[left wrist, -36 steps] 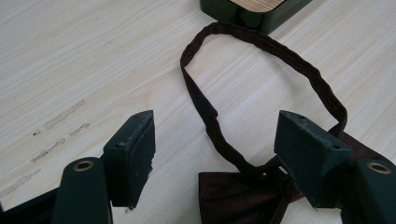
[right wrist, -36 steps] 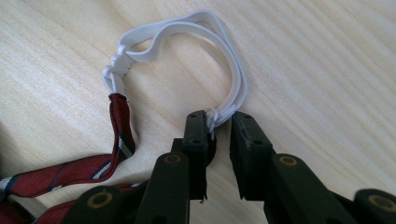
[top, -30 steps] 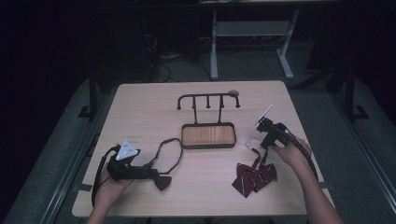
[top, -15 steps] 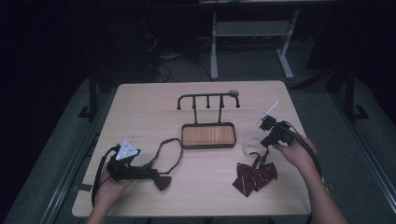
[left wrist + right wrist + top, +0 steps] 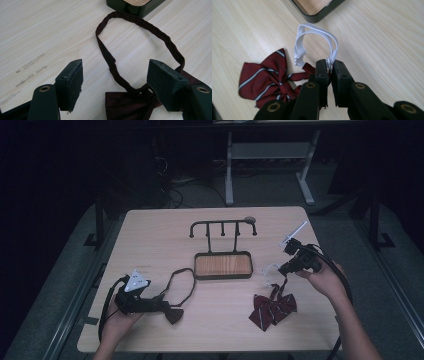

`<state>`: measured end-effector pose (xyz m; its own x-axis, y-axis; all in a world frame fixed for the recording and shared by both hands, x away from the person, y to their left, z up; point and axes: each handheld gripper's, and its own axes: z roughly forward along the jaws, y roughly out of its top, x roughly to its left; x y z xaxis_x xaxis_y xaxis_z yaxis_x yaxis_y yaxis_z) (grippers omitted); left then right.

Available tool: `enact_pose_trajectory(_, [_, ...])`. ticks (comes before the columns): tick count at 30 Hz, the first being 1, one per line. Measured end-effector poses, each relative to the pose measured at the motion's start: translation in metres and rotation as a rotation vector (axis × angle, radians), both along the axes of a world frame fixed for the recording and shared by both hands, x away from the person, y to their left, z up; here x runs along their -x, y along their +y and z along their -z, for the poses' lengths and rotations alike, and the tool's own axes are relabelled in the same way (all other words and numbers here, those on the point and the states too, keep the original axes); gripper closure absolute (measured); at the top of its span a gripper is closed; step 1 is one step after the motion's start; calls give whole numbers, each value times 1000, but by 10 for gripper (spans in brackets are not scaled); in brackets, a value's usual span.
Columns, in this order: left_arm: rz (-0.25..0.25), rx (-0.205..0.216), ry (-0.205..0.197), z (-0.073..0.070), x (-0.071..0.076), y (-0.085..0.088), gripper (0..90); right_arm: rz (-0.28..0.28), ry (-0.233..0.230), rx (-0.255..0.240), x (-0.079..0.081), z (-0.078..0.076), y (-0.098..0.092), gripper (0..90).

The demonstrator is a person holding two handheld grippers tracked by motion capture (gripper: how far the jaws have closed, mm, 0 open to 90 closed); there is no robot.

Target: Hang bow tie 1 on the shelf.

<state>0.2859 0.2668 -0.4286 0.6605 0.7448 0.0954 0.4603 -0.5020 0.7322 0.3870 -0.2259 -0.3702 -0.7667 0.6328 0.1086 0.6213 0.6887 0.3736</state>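
Observation:
A striped red bow tie (image 5: 273,308) (image 5: 270,78) lies at the table's right front, its white elastic band (image 5: 317,41) (image 5: 270,273) lifted in a loop. My right gripper (image 5: 329,65) (image 5: 285,268) is shut on that band. A dark maroon bow tie (image 5: 172,313) (image 5: 130,103) with a long dark strap loop (image 5: 140,23) (image 5: 181,280) lies at the left front. My left gripper (image 5: 115,82) (image 5: 167,308) stands open just over it, the jaws on either side of the strap where it meets the bow.
A black stand with a wooden tray base (image 5: 223,265) and a row of hooks on a top bar (image 5: 223,225) sits mid-table. Bare tabletop (image 5: 160,240) lies to its left. The table edges drop to a dark floor.
My right gripper has risen and drawn back to the right with the white band, stretching it up off the table. The left gripper has held still.

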Motion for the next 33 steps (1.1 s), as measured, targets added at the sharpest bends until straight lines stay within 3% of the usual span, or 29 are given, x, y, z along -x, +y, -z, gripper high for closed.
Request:
enact_pose_trajectory(4, [0, 0, 4, 0, 0, -1, 296, -13, -13, -15, 4, -11, 0, 830])
enact_pose_trajectory(14, [1, -1, 4, 0, 0, -1, 296, -58, -63, 4, 9, -41, 11, 830])
enact_pose_trajectory(33, [1, 2, -2, 0, 0, 0, 296, -103, -110, 41, 5, -76, 34, 830])
